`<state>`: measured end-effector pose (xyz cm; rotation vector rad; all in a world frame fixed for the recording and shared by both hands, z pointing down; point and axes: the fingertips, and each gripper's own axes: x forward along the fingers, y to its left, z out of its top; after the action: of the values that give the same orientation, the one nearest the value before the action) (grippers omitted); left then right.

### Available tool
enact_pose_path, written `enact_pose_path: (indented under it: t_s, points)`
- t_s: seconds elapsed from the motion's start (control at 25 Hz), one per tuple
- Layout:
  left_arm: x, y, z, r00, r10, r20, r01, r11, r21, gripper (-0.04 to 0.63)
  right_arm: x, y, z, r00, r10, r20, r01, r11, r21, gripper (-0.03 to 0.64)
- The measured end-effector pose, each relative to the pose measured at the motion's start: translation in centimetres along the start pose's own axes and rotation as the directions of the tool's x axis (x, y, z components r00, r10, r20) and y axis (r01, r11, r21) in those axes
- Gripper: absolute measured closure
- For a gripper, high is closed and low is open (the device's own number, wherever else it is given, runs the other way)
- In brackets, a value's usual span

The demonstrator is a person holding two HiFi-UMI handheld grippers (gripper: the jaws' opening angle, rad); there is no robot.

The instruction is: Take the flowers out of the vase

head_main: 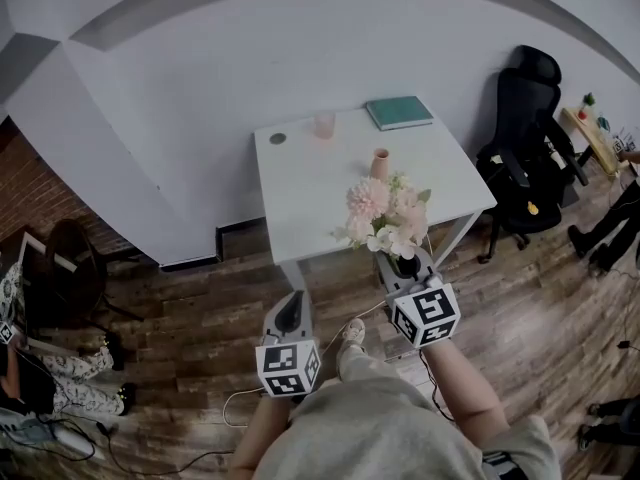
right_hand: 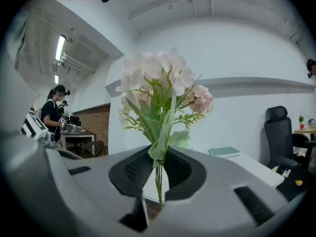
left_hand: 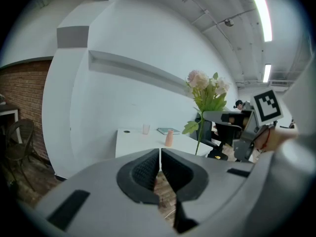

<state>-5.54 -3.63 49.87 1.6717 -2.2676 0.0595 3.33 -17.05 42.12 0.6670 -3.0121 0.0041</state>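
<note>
The main risk from here, as I judge it, is the flowers [right_hand: 163, 83] slipping or swinging in my right claw [right_hand: 159, 167]. I grip only the thin green stems, low down, and the full pink and white heads stand high above the pads. A quick turn of my wrist could tip the bunch sideways or let a stem slide out. It would then drop to the wooden floor [head_main: 200, 318], because my claw is off the near edge of the white table [head_main: 300, 198], not over it. Squeezing harder is no cure, since it could kink or crush the stems. A leaf is caught between the pads too, which may make the hold less sure than it looks. The small peach vase [head_main: 380, 164] stands upright on the table, beyond the blooms and clear of them. A pale cup [head_main: 324, 124] and a teal book [head_main: 398, 112] sit towards the far edge. If I swing the bunch back that way, I could knock the vase over.

My right claw is clamped on the stems, its jaws only a narrow gap apart, with the stems and a leaf pinched between the ribbed pads and the bunch upright. My left claw [left_hand: 160, 167] is closed with its pads together and nothing between them. It is held to the left of the flowers and touches nothing
</note>
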Motion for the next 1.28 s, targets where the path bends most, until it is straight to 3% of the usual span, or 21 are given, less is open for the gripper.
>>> enact_pose_path:
  t_s: [0.56,1.28]
  points:
    - [-3.3,-1.9,-1.3,1.0,0.005,0.019,-0.005,1.0,-0.006,0.583,-5.1,3.8,-3.8,0.998,0.044,-0.043,-0.043,0.999,0.027,0.566]
    - [-3.0,-2.3,-1.0,1.0,0.002,-0.005,-0.002,1.0,-0.003,0.583,-5.4,4.1,-4.5,0.996,0.058,-0.07,-0.053,0.996,0.071,0.568]
